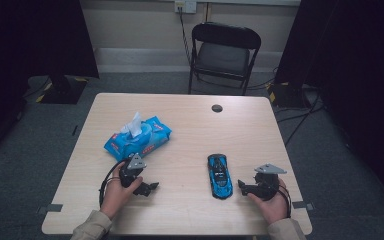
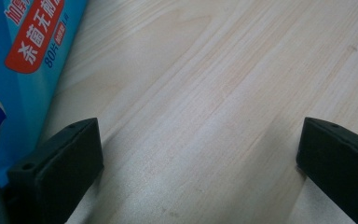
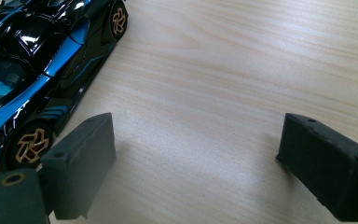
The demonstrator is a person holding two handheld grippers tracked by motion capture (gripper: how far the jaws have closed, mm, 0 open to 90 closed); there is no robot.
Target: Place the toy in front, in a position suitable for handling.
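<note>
A blue and black toy car (image 1: 219,175) stands on the wooden table (image 1: 190,125), right of centre near the front. Its side and gold wheels fill the left of the right gripper view (image 3: 37,60). A blue pack of wet wipes (image 1: 138,136) with a white wipe sticking up lies left of centre; its edge runs along the left (image 2: 18,70) of the left gripper view. My left gripper (image 1: 152,188) rests low on the table in front of the pack, open, with bare wood between its jaws (image 2: 200,154). My right gripper (image 1: 240,186) sits just right of the car, open and empty (image 3: 196,158).
A small dark round disc (image 1: 217,108) lies near the table's far edge. A black folding chair (image 1: 223,55) stands behind the table. Cables run on the grey floor at the right. Dark curtains hang at both sides.
</note>
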